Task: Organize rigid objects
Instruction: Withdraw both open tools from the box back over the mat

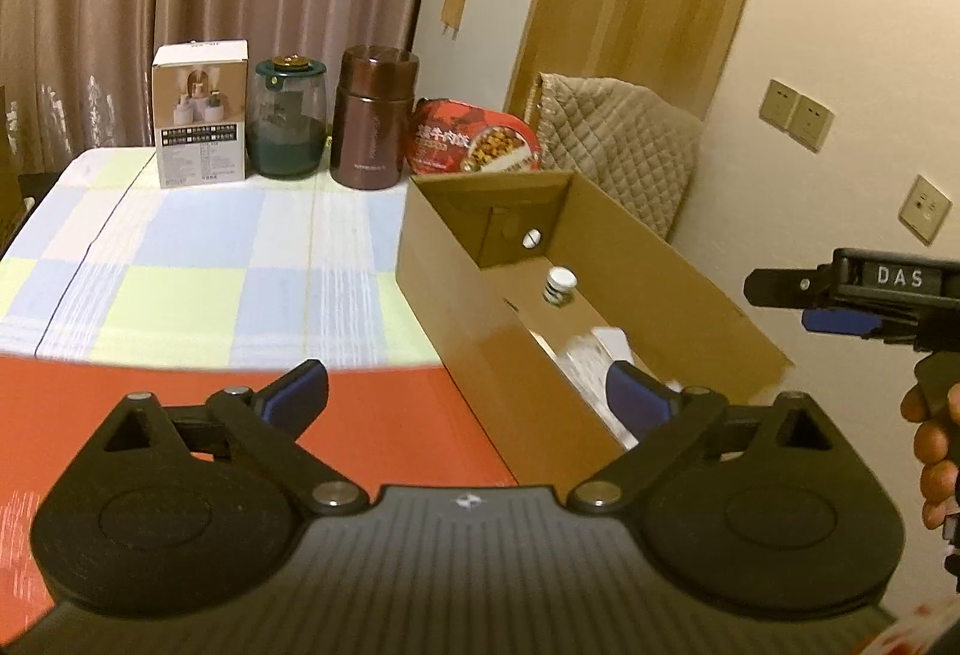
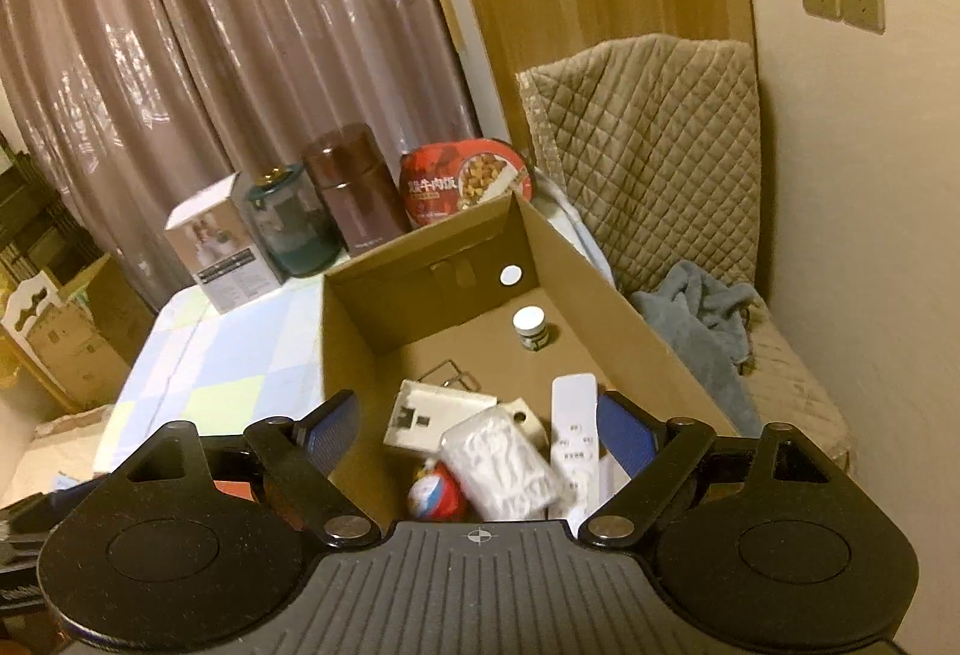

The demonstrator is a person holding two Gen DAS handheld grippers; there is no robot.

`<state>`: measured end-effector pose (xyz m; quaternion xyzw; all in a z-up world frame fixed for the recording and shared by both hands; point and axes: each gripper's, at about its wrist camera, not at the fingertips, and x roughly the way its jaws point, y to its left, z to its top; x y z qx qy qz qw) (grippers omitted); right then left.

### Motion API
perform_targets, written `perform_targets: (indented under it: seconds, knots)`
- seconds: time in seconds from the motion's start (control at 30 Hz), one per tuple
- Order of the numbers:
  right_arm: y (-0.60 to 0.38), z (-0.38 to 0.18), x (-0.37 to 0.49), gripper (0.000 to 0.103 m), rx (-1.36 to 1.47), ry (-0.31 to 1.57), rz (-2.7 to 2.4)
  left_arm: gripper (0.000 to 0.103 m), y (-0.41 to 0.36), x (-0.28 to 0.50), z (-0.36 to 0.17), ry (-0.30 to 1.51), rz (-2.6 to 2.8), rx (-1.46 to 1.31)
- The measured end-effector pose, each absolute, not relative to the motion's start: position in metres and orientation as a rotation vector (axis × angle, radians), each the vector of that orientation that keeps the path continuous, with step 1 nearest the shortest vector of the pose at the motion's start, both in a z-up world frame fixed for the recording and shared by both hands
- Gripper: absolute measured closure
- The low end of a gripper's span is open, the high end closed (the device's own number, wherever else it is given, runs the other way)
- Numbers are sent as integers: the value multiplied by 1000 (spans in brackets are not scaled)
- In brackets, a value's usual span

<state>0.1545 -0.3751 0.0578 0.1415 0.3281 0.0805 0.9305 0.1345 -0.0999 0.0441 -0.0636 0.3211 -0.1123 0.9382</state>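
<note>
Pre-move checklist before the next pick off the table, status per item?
1. Left hand-held gripper empty, jaws wide: ok.
2. Right hand-held gripper empty, jaws apart, over the open brown cardboard box: ok.
3. Box has free floor around the small white-capped bottle: ok.
4. Items left on the checked tablecloth, all upright and apart from the grippers: white carton, green-lidded glass jar, dark red metal flask: ok.
5. Red food bowl leans behind the box; how it is supported: cannot tell.
</note>
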Motion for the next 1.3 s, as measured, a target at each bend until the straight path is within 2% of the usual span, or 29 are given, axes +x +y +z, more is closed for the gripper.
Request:
perform_targets:
  seconds: [0.27, 0.57, 1.3]
  knots:
    - [-371, 71, 91, 19, 222, 667, 161, 1, -103, 83, 55, 655, -194, -121]
    - [-372, 62, 41, 19, 222, 687, 157, 1, -112, 49, 55, 691, -168, -138]
    - [-364, 52, -5, 19, 138, 710, 168, 2, -129, 16, 41, 776, -134, -91]
